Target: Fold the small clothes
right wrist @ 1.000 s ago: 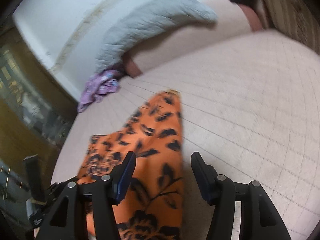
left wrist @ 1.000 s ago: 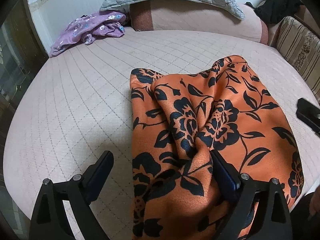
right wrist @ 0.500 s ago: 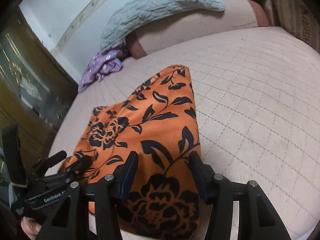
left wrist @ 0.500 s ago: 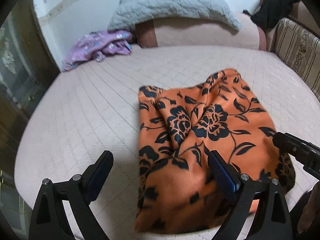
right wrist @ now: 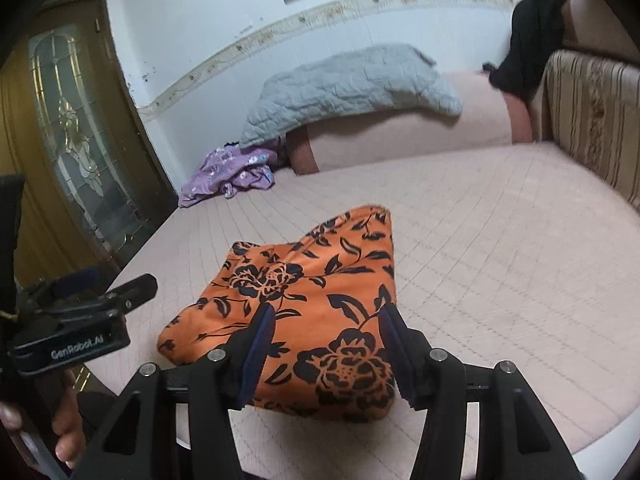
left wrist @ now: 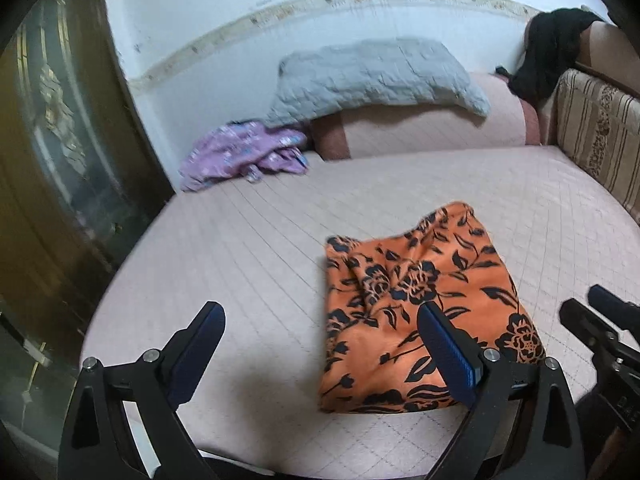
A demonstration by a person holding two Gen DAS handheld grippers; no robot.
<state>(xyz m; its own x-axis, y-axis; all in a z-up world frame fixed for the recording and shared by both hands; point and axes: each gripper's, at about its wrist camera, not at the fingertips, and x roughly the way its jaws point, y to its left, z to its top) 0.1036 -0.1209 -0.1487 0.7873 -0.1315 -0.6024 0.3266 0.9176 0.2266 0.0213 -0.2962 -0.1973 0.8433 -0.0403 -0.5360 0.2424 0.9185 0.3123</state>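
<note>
Orange floral garment (left wrist: 416, 312) folded into a rough rectangle on the pink quilted bed (left wrist: 248, 248), lying just ahead of both grippers. Left gripper (left wrist: 320, 352) jaws wide apart, nothing between them. Right gripper (right wrist: 326, 350) jaws apart too, raised over the garment's near edge, gripping nothing. Purple clothes (right wrist: 230, 172) far beyond the jaws, by the grey quilt (right wrist: 344, 84).

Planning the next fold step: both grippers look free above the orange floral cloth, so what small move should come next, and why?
Probably bring the left gripper down onto the rumpled far-left corner of the orange black-flowered cloth to flatten it. Both it and the right gripper stand open and hold nothing, and the cloth lies folded but creased on the pink quilted bed.
</note>
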